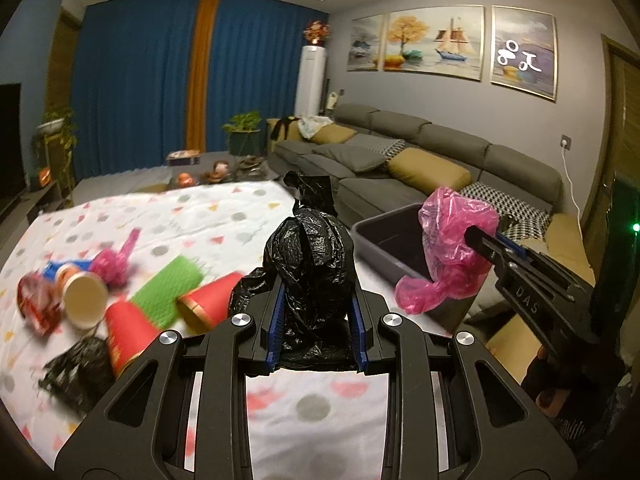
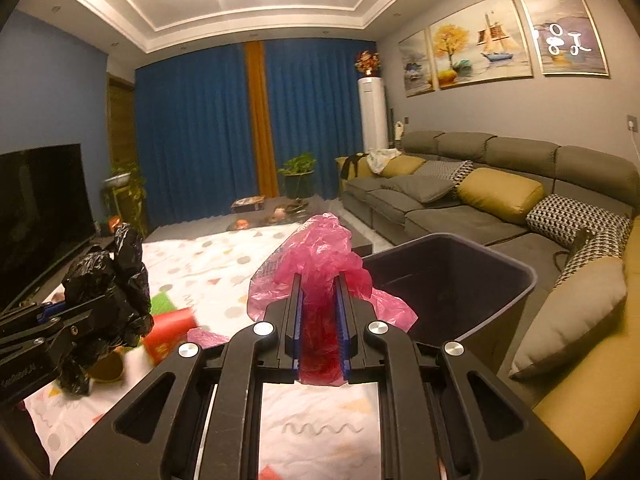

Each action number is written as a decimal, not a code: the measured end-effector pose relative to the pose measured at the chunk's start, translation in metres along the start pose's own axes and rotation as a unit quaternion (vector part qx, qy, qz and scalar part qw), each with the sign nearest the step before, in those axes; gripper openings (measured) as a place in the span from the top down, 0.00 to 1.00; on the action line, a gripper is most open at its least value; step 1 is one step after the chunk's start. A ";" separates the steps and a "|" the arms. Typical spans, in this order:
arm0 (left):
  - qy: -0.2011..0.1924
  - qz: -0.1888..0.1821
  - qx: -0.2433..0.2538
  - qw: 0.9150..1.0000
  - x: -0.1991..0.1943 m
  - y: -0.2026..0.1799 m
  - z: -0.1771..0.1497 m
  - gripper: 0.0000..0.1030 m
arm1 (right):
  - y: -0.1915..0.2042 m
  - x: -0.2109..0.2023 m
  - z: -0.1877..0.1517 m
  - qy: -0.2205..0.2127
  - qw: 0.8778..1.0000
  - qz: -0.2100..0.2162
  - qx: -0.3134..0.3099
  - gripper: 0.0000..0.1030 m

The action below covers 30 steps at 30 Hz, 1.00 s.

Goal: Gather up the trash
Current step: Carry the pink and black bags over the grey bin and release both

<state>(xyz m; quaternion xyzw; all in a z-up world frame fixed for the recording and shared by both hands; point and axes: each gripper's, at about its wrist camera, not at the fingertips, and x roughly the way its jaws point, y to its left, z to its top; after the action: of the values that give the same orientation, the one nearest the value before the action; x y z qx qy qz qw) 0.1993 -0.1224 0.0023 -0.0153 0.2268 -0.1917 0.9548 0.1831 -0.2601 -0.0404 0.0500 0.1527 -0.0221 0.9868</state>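
Patterned tablecloth (image 1: 224,216), red cups (image 1: 128,328), green sponge (image 1: 168,292), black bag (image 1: 76,368)

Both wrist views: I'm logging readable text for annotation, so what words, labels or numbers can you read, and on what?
"DAS" on the body of the right gripper, seen from the left wrist view.
Embossed lettering on the left gripper body: too blurred to read.
White mirrored glare marks on the rightmost wall painting: a reflection, not legible text.
Print on the red paper cups: too blurred to read.
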 end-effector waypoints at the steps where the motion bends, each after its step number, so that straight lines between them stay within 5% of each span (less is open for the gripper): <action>1: -0.003 -0.007 0.003 1.000 0.004 -0.004 0.004 0.74 | -0.005 0.001 0.002 -0.004 1.000 -0.006 0.002 0.85; 12: -0.032 -0.077 0.039 0.996 0.074 -0.066 0.046 0.74 | -0.060 0.018 0.021 -0.027 0.998 -0.059 0.010 0.85; 30: 0.014 -0.147 0.035 0.988 0.176 -0.101 0.049 0.74 | -0.091 0.049 0.014 -0.013 0.996 -0.087 0.012 0.85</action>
<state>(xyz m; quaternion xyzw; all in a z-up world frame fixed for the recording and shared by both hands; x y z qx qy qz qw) 0.3296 -0.2840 -0.0172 -0.0128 0.2284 -0.3382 0.9128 0.2287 -0.3531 -0.0502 0.0477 0.1438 -0.1105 0.9823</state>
